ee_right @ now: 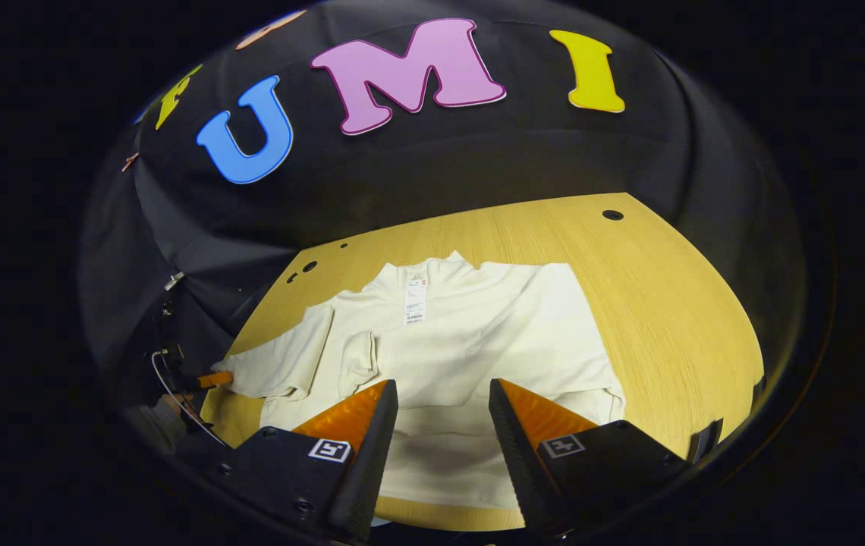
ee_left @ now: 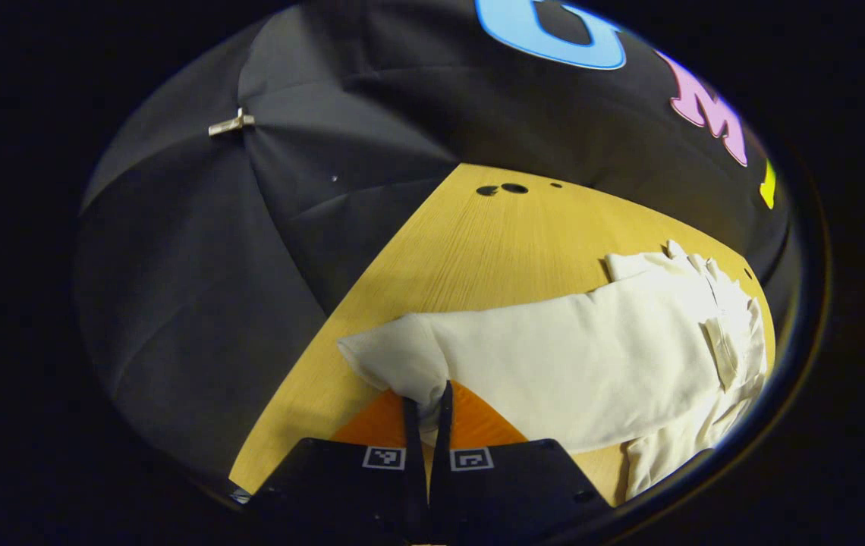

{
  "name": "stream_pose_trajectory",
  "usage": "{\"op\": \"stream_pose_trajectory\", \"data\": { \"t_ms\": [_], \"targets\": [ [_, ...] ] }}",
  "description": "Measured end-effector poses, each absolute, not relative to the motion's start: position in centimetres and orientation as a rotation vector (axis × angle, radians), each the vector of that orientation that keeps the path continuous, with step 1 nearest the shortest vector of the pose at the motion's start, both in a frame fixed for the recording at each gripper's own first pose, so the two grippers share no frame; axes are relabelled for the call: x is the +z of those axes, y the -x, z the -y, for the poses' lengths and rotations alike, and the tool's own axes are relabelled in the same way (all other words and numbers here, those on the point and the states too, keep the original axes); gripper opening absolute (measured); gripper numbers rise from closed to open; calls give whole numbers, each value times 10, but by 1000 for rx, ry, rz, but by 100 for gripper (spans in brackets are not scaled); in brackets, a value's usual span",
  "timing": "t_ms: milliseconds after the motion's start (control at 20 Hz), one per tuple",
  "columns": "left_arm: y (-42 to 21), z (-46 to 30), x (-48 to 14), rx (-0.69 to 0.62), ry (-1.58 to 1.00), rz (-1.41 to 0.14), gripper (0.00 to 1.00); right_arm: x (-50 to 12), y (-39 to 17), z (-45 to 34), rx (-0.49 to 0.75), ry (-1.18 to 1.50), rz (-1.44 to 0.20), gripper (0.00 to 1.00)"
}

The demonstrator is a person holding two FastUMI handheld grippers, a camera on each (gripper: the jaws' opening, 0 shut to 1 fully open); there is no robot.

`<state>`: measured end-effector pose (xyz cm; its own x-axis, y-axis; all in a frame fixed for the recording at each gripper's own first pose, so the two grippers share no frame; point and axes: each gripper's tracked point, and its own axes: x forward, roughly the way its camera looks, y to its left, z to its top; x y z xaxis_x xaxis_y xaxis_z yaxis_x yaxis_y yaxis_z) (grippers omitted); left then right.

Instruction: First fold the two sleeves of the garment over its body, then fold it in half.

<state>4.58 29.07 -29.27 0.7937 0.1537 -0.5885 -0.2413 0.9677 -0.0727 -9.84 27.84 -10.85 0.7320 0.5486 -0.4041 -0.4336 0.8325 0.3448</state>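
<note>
A cream long-sleeved garment (ee_right: 470,334) lies flat on the wooden table (ee_right: 668,303), collar at the far side with a white tag on it. One sleeve is folded across the body. The other sleeve (ee_left: 554,356) stretches out sideways, and my left gripper (ee_left: 426,394) is shut on its cuff end near the table's edge. In the right gripper view that same left gripper (ee_right: 209,379) shows at the left, pinching the cuff. My right gripper (ee_right: 440,394) hovers open above the garment's lower body, nothing between its fingers.
Small dark holes (ee_left: 504,188) dot the table's far part. Black cloth hangs beyond the table edges on all sides. Bare wood lies to the right of the garment (ee_right: 675,341).
</note>
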Motion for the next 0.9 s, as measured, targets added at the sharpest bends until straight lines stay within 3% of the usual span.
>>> {"op": "stream_pose_trajectory", "data": {
  "t_ms": [400, 900],
  "targets": [
    [-55, -210, -217, 133, 122, -474, 7, -118, 82, -244, 539, -267, -530, 75],
    [-70, -31, -163, -127, 28, -422, 7, -135, 66, -199, 513, -308, -551, 75]
  ]
}}
